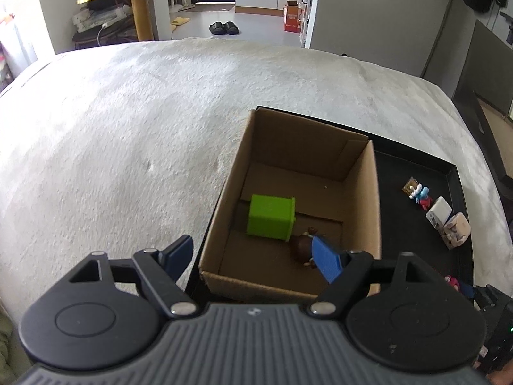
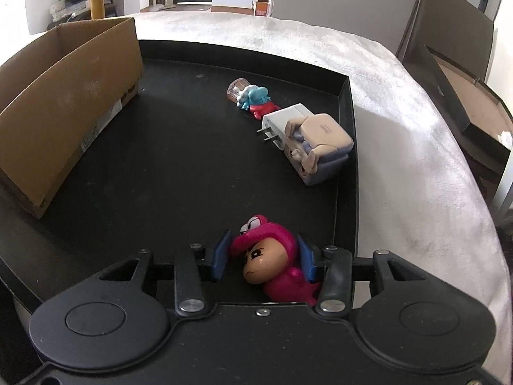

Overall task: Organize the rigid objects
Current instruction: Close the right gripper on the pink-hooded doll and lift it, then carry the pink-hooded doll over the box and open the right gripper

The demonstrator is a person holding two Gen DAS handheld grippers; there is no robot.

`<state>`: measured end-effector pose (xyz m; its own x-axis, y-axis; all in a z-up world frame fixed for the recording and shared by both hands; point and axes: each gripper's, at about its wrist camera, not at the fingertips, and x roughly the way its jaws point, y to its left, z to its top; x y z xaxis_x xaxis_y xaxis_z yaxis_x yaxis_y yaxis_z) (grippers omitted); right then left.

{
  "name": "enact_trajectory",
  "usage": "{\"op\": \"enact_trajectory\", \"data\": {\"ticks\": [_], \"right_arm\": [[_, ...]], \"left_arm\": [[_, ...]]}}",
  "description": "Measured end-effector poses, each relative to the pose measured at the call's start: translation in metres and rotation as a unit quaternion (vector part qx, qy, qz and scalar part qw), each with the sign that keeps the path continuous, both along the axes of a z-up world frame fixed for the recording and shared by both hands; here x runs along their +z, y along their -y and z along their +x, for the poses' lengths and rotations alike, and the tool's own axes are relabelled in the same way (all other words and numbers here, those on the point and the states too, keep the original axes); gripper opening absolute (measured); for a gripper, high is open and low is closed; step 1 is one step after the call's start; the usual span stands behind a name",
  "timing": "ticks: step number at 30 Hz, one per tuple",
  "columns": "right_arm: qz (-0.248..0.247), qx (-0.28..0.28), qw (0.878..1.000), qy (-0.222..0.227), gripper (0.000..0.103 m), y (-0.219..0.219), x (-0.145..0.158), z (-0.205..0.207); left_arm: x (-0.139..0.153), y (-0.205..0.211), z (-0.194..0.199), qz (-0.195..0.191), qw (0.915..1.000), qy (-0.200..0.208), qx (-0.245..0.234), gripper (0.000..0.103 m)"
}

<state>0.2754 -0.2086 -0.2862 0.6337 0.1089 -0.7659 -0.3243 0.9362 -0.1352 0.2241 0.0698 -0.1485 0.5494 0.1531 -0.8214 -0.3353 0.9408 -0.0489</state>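
A cardboard box [image 1: 362,199] stands on a black tray [image 2: 179,166]. Inside it lie a green cube [image 1: 271,216] and a small brown-haired figure [image 1: 303,247]. My left gripper [image 1: 256,255] is open and empty above the box's near edge. My right gripper [image 2: 261,256] has its blue pads on either side of a pink-hooded figure [image 2: 272,253] lying on the tray; the left pad stands slightly off it. The box's side also shows in the right wrist view [image 2: 64,109].
On the tray's right side lie a blue-and-red figure [image 2: 255,98], a white plug charger [image 2: 283,118] and a beige blocky toy [image 2: 320,144]. The tray sits on a white fuzzy blanket [image 1: 128,128]. A dark folded box [image 2: 465,96] is at the right.
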Motion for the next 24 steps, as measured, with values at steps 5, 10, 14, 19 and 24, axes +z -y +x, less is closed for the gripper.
{"op": "enact_trajectory", "data": {"ticks": [5, 10, 14, 19, 24], "right_arm": [[-0.007, 0.000, 1.000, 0.018, 0.043, -0.005, 0.012, -0.007], [-0.019, 0.006, 0.999, 0.031, 0.043, -0.016, 0.026, -0.014], [-0.027, 0.016, 0.998, 0.046, 0.043, -0.029, 0.044, -0.021], [-0.033, 0.027, 0.997, 0.066, 0.043, -0.048, 0.068, -0.022], [-0.037, 0.038, 0.995, 0.079, 0.043, -0.069, 0.087, -0.021]], "left_arm": [[-0.005, -0.012, -0.007, -0.010, 0.9999, 0.012, -0.003, 0.080], [-0.014, -0.024, -0.015, -0.016, 0.9997, 0.018, -0.006, 0.080], [-0.021, -0.033, -0.020, -0.025, 0.9993, 0.026, -0.011, 0.080], [-0.027, -0.045, -0.021, -0.039, 0.9982, 0.043, -0.016, 0.080], [-0.035, -0.053, -0.021, -0.052, 0.9967, 0.059, -0.019, 0.078]]}}
